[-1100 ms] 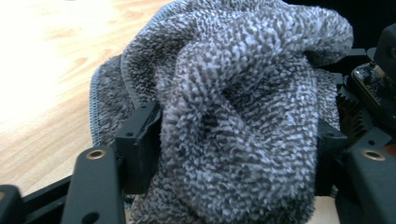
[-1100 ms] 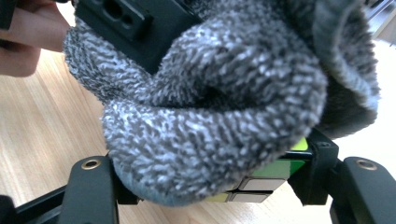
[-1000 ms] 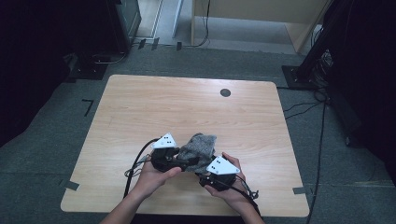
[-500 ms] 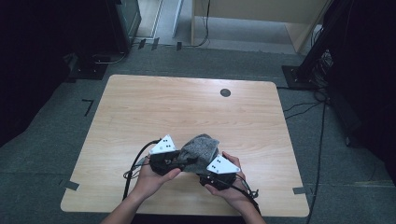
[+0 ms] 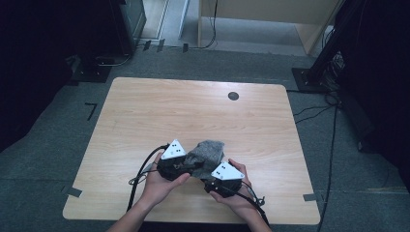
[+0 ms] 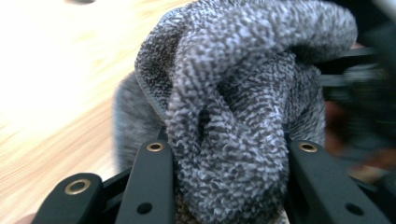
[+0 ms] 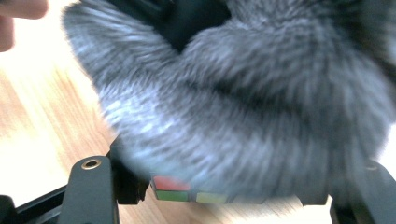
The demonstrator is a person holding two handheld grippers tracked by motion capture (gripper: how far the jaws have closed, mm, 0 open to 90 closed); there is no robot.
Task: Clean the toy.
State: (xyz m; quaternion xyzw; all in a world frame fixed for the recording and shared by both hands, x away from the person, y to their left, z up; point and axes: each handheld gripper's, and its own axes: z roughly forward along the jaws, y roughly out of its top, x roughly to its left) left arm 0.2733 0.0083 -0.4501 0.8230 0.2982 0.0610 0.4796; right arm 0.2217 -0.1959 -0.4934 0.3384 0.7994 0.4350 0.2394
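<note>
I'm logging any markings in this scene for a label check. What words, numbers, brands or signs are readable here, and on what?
No readable text anywhere.
Grey plate on the left hand-held gripper: a few dark dots, no letters.
Grey plate on the right hand-held gripper: dark dots, no letters.
Cube under the grey cloth: red, green and yellow squares, no print.
Table: a dark round spot, no marking legible.
</note>
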